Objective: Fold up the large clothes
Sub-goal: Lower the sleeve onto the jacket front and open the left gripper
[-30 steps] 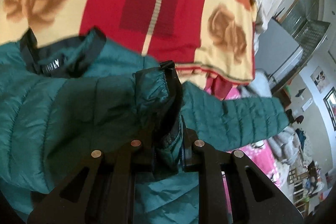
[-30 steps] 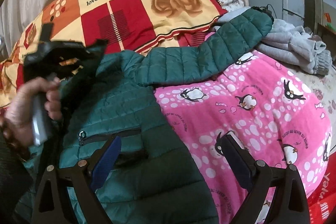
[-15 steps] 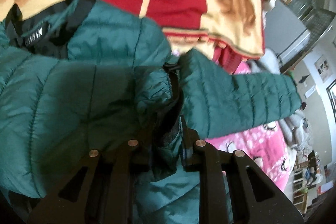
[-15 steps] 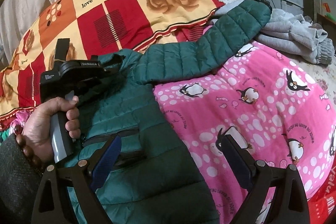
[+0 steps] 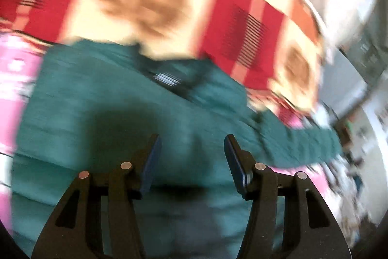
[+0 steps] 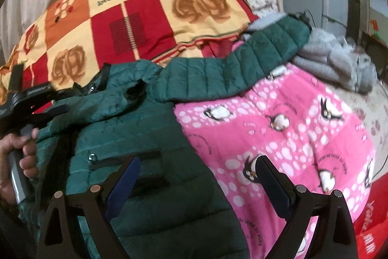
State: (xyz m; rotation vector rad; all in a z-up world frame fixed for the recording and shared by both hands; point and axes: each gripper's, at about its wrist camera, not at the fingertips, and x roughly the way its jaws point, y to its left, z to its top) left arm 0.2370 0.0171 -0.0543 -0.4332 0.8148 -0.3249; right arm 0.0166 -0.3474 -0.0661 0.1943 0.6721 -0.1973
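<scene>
teal padded jacket point(image 6: 135, 137) lay half-folded; left gripper point(image 5: 191, 149) had just been opening, apparently empty, right gripper point(image 6: 196, 176) gaped; far sleeve point(image 6: 242, 64) needed a cuff-end pinch next.

Left view sharpness: heavy motion blur smears nearly everything ahead of me; only my own left gripper point(image 5: 191, 149) stays crisp.
Left view light: bright, washed-out glare along the top right; the patterned blanket point(image 5: 145, 4) looks overexposed in its cream squares.
Shadow: my gripper's dark shadow sits on the green jacket point(image 5: 84, 113) just ahead of my fingers.
Right view sharpness: mostly clear, a little soft; the jacket's quilting point(image 6: 218, 74) reads plainly.
Right view light: dimmer, even, daylight from the far right.
Edges: fisheye bending with black corners in both views.
</scene>
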